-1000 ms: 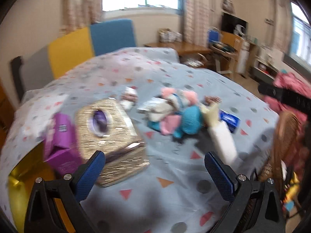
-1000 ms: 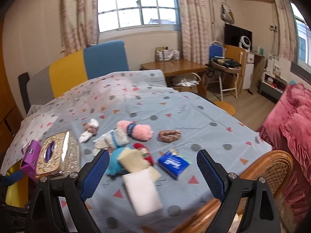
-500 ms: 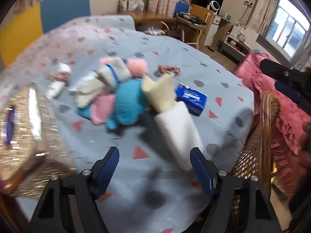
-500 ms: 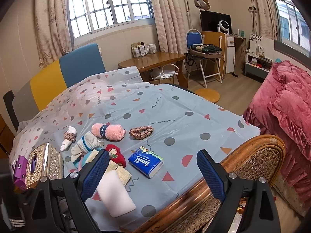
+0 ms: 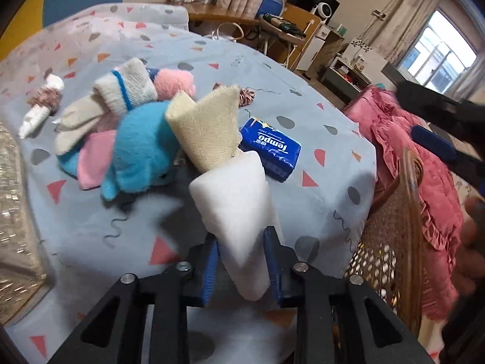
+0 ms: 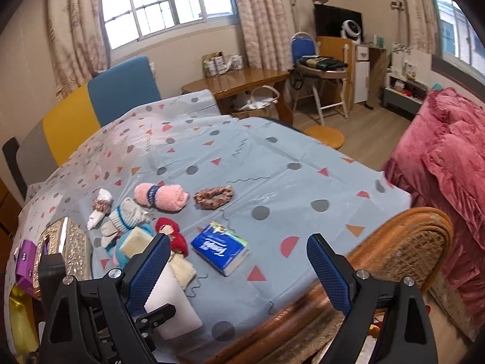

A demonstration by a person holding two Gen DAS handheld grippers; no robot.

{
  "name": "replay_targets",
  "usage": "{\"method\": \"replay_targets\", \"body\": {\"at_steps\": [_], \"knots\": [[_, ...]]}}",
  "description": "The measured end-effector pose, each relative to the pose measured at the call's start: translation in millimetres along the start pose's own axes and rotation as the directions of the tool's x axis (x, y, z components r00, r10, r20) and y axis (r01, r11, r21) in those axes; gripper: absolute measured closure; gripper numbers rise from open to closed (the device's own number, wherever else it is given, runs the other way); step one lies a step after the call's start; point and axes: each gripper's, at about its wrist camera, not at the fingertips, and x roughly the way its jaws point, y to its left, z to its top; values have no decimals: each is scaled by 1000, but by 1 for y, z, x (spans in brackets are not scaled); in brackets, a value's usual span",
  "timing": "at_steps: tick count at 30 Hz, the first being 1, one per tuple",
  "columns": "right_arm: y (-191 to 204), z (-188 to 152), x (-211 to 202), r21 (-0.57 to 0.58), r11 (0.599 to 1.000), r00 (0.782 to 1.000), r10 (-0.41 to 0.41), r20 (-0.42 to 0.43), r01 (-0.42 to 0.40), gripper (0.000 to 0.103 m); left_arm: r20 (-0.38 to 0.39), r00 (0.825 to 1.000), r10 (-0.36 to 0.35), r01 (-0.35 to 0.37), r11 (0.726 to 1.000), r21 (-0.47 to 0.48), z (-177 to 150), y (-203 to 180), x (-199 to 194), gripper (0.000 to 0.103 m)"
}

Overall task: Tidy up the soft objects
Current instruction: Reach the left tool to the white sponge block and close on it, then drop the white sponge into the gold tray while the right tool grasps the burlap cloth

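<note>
Pinching white foam block w/ my left gripper, pads tight on its near end, block on tablecloth. Right gripper jaws wide apart, nothing btwn. Beyond block: beige cloth, blue plush, tissue pack.

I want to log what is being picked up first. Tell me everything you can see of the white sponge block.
The white sponge block is a plain, matte, foam-like slab with soft edges. Its near end is pinched between the blue pads of the left gripper, and it angles up off the tablecloth. Its far end meets the cream cloth.
</note>
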Motion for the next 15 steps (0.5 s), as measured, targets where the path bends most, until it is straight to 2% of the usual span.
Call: {"method": "replay_targets", "body": {"at_steps": [2,3,6,7,10,13,15], "knots": [[8,1,7,-29,999,999,29,-28,-29,12,10,1000,-1,1,1000,6,-4,5,-14,76],[12,2,11,-42,998,997,50,-52,-52,17,16,1000,2,-2,1000,5,-6,7,-21,76],[33,1,32,-112,987,980,96,-173,-117,22,37,999,9,-9,1000,-5,-4,17,-40,76],[40,-1,40,-138,981,971,104,-217,-136,27,53,998,17,-17,1000,-8,-1,22,-49,76],[64,-8,67,-217,957,933,109,-344,-192,31,93,994,50,-47,999,-27,13,36,-70,76],[83,-15,86,-284,932,903,90,-421,-225,31,154,983,102,-96,994,-47,37,52,-93,76],[93,-18,96,-318,918,891,74,-447,-236,31,189,974,125,-112,991,-75,52,65,-106,76]]}}
